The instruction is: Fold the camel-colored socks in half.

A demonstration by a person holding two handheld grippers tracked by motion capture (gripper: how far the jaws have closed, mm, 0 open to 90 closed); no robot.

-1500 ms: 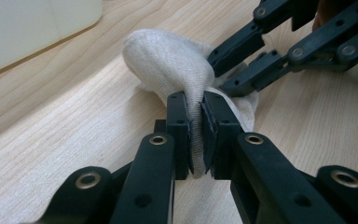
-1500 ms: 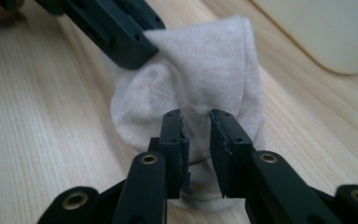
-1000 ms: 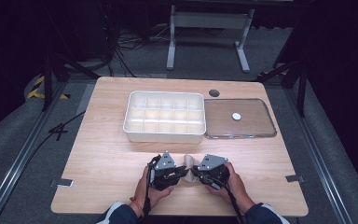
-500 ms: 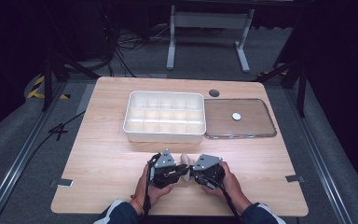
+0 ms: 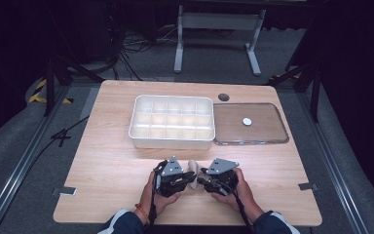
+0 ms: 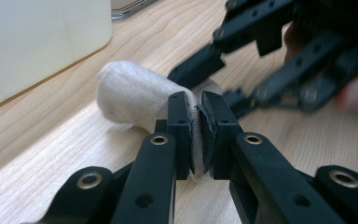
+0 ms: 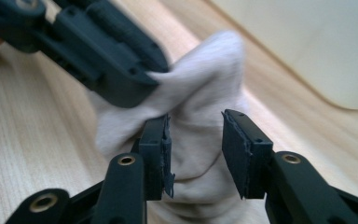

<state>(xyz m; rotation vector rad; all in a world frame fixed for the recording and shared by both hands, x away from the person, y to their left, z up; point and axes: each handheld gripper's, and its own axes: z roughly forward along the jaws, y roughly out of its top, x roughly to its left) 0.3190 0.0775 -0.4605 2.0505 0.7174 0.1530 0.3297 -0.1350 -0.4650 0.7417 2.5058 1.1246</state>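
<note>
Sock (image 5: 192, 165), near table's front edge (image 5: 185, 222), bare wood around

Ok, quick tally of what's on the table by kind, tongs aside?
White plastic compartment tray: 1
Clear flat plastic lid with a white round knob: 1
Off-white knitted sock: 1
Dark round grommet in the light wooden table: 1
Total: 4

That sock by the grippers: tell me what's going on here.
A person works a rolled white sock on the table, in front of the divided tray. The left gripper is clamped on the sock's edge. The right gripper has just been opening; its pads stand apart around the fabric.
</note>
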